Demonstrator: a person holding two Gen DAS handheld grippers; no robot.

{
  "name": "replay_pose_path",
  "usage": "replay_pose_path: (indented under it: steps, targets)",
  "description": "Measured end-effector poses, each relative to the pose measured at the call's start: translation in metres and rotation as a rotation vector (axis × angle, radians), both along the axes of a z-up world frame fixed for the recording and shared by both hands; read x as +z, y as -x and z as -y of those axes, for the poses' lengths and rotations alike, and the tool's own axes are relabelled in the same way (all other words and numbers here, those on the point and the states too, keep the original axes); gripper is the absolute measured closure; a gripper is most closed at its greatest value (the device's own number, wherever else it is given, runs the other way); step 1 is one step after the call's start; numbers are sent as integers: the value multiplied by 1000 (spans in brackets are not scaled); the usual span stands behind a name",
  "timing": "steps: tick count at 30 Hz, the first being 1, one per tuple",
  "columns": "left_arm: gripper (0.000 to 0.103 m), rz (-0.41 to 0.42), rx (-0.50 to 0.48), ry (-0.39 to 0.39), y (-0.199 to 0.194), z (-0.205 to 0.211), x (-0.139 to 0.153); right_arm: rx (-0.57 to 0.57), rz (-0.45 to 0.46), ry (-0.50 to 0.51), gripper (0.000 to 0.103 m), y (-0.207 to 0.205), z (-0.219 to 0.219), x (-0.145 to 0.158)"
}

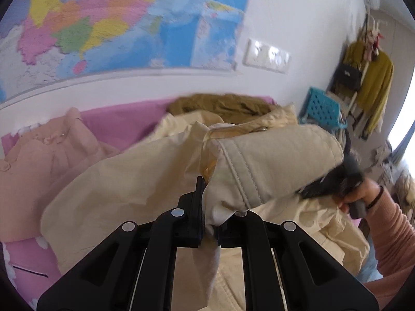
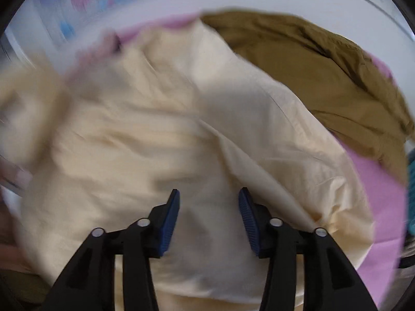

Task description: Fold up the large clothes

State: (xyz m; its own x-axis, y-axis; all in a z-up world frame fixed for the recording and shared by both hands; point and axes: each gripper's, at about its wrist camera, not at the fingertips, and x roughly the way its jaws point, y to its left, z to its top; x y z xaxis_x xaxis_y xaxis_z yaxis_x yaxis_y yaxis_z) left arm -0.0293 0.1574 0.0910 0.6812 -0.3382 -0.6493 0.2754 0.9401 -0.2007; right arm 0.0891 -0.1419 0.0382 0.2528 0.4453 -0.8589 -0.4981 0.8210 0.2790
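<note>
My left tool (image 1: 207, 207) is pinched tight on a bunched fold of the cream jacket (image 1: 272, 160), whose stitched hem hangs just above and right of the jaws. My right tool (image 2: 208, 199) stands spread, nothing between its blue pads (image 2: 168, 223), hovering over the same cream jacket (image 2: 181, 129), which lies crumpled across the pink bed sheet (image 2: 381, 202). From the left view, my right hand (image 1: 363, 194) shows at the right edge in a pink sleeve (image 1: 394, 238). Farther off lies an olive garment (image 2: 324, 64); a peach garment (image 1: 52, 160) sits left. A map (image 1: 103, 20) covers the far wall.
</note>
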Motion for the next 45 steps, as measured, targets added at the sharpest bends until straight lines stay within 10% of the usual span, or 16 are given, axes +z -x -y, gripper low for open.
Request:
replay_pose_path:
  steps: [2,6,18,19,22,24,32,39,45]
  targets:
    - [95,-27,-20,-35,-4,14,-9,13,-6,-279,11,14,7,30]
    - [94,-87,-59,-94,-11,40,-35,75,-124,-606,9,29,5,46]
    - [85,-141,-124,-236,-4,80,-75,-97,-458,-507,5,22,-14,-24]
    - [84,-141,-130,-240,-4,82,-76,-82,-458,-506,6,22,-19,-26]
    - [82,-139,-146,-273,0,88,-79,-10,-423,-548,76,23,-24,-21]
    - [76,-146,-163,-241,4,84,-76,6,-339,-515,97,27,-23,-9]
    - [47,66,-122,-63,46,8,5,-70,-35,-538,99,22,27,72]
    - [51,35,198,-80,41,-88,14,-136,-138,-428,99,11,30,28]
    - [60,-51,163,-184,18,-71,-25,-194,-231,-378,99,11,33,-20]
